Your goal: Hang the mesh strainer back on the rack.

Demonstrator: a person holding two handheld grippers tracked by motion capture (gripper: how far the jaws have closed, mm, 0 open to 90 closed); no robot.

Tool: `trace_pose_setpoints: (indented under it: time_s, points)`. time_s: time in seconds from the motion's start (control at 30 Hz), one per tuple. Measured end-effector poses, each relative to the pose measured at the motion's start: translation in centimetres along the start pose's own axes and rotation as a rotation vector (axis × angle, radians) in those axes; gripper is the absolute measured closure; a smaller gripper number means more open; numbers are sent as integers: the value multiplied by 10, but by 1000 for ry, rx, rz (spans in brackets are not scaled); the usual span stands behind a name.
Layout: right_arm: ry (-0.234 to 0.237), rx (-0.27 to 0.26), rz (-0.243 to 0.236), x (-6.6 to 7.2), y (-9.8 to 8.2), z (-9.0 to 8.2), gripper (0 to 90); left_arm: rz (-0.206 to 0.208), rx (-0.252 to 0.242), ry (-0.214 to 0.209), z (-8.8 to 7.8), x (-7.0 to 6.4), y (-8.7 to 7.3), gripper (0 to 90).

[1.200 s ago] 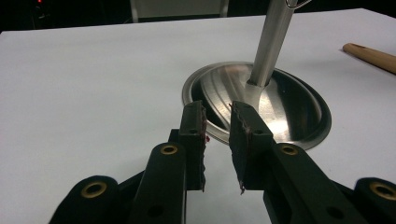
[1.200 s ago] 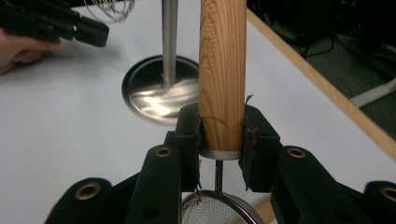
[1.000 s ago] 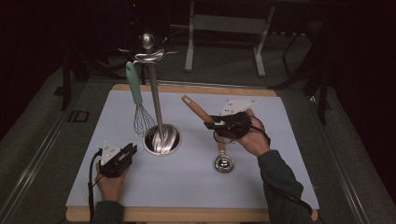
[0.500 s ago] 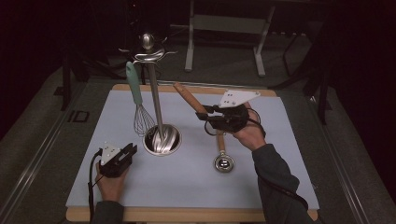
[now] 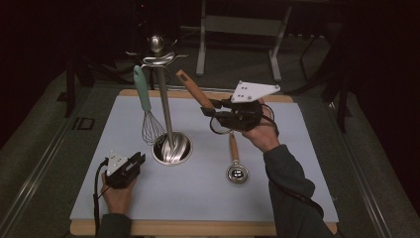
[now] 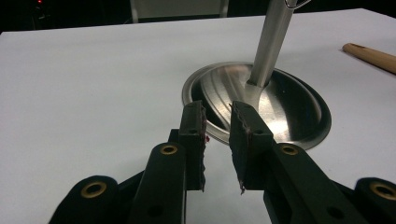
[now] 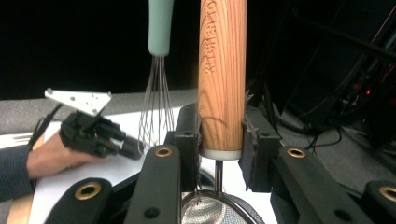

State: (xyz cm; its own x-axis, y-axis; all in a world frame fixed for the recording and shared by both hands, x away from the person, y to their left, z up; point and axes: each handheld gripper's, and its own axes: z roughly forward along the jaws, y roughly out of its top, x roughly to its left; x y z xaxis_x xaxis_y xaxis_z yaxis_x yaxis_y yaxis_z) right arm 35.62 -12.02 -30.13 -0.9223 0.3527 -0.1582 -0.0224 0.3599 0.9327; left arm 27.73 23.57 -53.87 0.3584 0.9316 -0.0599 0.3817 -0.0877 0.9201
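Note:
A steel utensil stand (image 5: 172,148) rises from a round base on the pale mat (image 5: 277,198), its hooks at the top. A whisk (image 5: 148,119) with a teal handle hangs from it. My right gripper (image 5: 210,109) is held up in the air right of the pole, shut on the wooden handle (image 5: 194,90) of a small mesh strainer; the handle slants up toward the hooks. In the right gripper view the pads (image 7: 191,135) clamp the handle (image 7: 222,70) just above the mesh (image 7: 212,210). My left gripper (image 5: 138,159) rests on the mat left of the base, open with nothing between its fingers (image 6: 194,135).
A scoop with a wooden handle (image 5: 235,158) lies on the mat right of the stand base (image 6: 280,107), under the raised right hand. The mat sits on a wooden table with dark floor and metal frames behind it.
My right gripper has lifted the strainer up off the mat and carried it toward the top of the stand. The left gripper has stayed where it was.

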Motion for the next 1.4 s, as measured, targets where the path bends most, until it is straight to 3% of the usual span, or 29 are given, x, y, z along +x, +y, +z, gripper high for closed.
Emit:
trace_pose_setpoints:
  time_s: [0.13,0.4,0.87,0.9,0.93,1.1,1.4]
  points:
    - [16,-31,-4,5,8,1,710,0,-2,1,0,0,0,757]
    - [31,-37,-27,12,22,6,710,-1,-1,0,0,0,0,757]
    - [-35,37,-17,10,25,36,703,-2,-2,-1,0,0,0,756]
    - [-47,47,-15,11,25,38,702,-1,0,-1,0,0,0,756]
    - [-89,85,-11,13,25,45,702,-1,-1,-1,0,0,0,756]
    - [-82,105,-12,16,26,53,669,-1,-3,-2,0,1,0,755]
    - [-52,99,-16,17,28,49,675,1,-2,-2,0,1,0,751]
